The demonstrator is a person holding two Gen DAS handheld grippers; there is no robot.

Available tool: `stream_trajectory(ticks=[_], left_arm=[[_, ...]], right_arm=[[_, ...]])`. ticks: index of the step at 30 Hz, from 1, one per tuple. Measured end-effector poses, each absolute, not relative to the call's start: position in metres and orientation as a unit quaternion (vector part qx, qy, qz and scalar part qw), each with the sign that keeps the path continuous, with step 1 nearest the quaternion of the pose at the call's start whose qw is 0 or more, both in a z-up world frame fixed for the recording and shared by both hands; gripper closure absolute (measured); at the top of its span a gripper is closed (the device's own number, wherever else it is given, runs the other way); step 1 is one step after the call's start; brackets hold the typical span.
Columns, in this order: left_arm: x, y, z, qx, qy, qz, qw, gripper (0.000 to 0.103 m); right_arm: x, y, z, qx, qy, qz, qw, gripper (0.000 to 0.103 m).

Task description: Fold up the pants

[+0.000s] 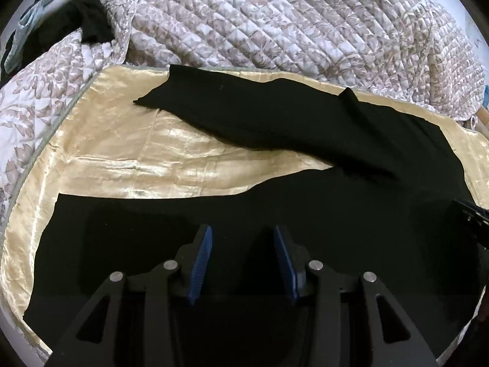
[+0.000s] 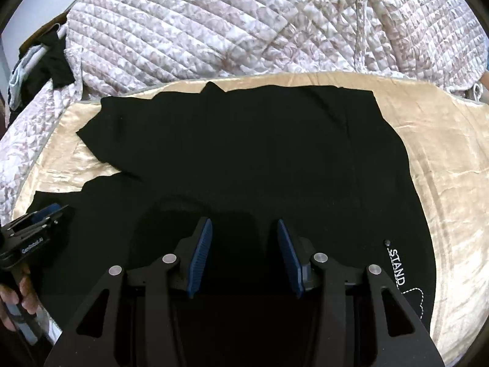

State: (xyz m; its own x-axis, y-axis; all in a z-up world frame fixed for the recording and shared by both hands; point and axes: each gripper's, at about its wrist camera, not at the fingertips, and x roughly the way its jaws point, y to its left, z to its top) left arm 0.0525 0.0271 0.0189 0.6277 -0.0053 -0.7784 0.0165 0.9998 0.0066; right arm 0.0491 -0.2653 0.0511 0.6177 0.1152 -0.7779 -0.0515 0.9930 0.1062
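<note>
Black pants (image 1: 275,122) lie spread flat on a shiny cream satin sheet (image 1: 137,165), legs apart in a V. The far leg runs up left, the near leg (image 1: 152,220) lies under my left gripper (image 1: 243,232), which is open and empty just above the cloth. In the right wrist view the pants' upper part (image 2: 244,140) fills the middle, with white "STAND" lettering (image 2: 397,267) at the right. My right gripper (image 2: 244,226) is open and empty above the cloth. The left gripper also shows in the right wrist view (image 2: 45,217) at the left edge.
A quilted floral bedspread (image 1: 275,21) is bunched behind the satin sheet (image 2: 443,153). Dark and pale blue clothes (image 1: 61,15) hang at the far left. The right gripper's tip shows in the left wrist view (image 1: 470,214) at the right edge.
</note>
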Motion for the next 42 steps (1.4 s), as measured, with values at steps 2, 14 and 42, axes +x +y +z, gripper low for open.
stream_trajectory(ticks=[2,14,42], left_arm=[[0.051,0.026,0.018,0.009,0.433,-0.009,0.901,0.058],[0.053,0.022,0.029,0.02,0.427,-0.018,0.904,0.057],[0.19,0.053,0.048,0.023,0.419,-0.035,0.907,0.034]], right_arm=[[0.048,-0.265,0.052,0.036,0.433,0.048,0.899,0.057],[0.048,-0.269,0.056,0.044,0.441,0.057,0.894,0.049],[0.155,-0.312,0.07,0.043,0.492,0.072,0.866,0.035]])
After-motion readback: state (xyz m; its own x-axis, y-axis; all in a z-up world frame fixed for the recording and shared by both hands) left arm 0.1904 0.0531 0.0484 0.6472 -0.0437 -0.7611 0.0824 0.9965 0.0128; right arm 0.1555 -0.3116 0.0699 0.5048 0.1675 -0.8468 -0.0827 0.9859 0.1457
